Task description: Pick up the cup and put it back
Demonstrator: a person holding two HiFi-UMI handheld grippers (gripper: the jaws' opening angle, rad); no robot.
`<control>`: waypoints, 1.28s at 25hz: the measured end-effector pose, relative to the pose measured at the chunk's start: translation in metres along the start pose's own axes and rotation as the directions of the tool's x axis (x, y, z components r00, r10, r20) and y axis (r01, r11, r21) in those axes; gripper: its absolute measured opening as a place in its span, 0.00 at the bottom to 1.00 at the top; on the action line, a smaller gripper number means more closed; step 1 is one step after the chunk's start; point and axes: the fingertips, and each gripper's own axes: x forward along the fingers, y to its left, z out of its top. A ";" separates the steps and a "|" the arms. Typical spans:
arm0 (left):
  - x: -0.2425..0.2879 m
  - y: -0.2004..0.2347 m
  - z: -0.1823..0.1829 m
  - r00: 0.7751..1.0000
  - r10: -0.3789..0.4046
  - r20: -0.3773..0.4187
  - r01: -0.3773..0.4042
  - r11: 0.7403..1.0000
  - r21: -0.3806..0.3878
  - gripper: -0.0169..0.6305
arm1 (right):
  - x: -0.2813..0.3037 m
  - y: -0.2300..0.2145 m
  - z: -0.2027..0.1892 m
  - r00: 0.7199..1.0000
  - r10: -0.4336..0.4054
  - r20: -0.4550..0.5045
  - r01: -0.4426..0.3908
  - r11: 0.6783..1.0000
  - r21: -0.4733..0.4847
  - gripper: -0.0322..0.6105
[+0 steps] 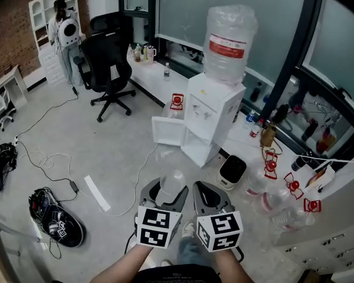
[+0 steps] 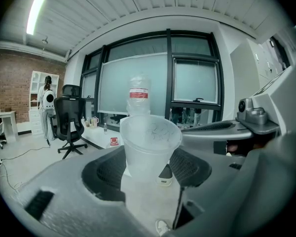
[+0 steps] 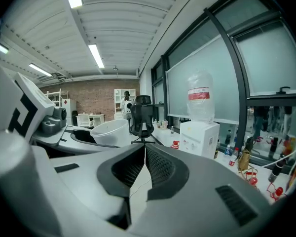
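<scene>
A translucent plastic cup (image 1: 172, 183) stands upright between the jaws of my left gripper (image 1: 165, 194), which is shut on its lower body. In the left gripper view the cup (image 2: 149, 144) fills the middle, with the dark ribbed pads (image 2: 110, 169) against both of its sides. My right gripper (image 1: 211, 198) hangs just to the right of it, jaws together and holding nothing. In the right gripper view the tips of my right gripper (image 3: 144, 148) meet, and the cup (image 3: 111, 131) shows to the left. Ahead stands a white water dispenser (image 1: 215, 114) with a large bottle (image 1: 229, 40) on top.
The dispenser's lower cabinet door (image 1: 168, 131) hangs open. A small white bin (image 1: 231, 171) and several plastic bottles (image 1: 265, 196) lie on the floor to the right. A black office chair (image 1: 109, 63) stands behind, cables and a bag (image 1: 56, 223) lie at left, and a person (image 1: 65, 31) stands far back.
</scene>
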 end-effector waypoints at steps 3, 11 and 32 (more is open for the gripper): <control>0.023 0.009 0.008 1.000 0.004 -0.001 -0.004 1.000 0.003 0.45 | 0.021 -0.014 0.004 1.000 0.010 -0.001 -0.010 1.000 0.002 0.09; 0.102 0.027 0.028 1.000 0.003 -0.021 -0.004 1.000 -0.011 0.45 | 0.081 -0.072 0.015 0.999 0.021 -0.026 -0.021 1.000 0.006 0.09; 0.269 0.071 0.070 0.997 0.042 -0.069 -0.044 0.999 -0.019 0.45 | 0.220 -0.192 0.037 0.992 0.097 -0.081 -0.096 0.995 0.017 0.09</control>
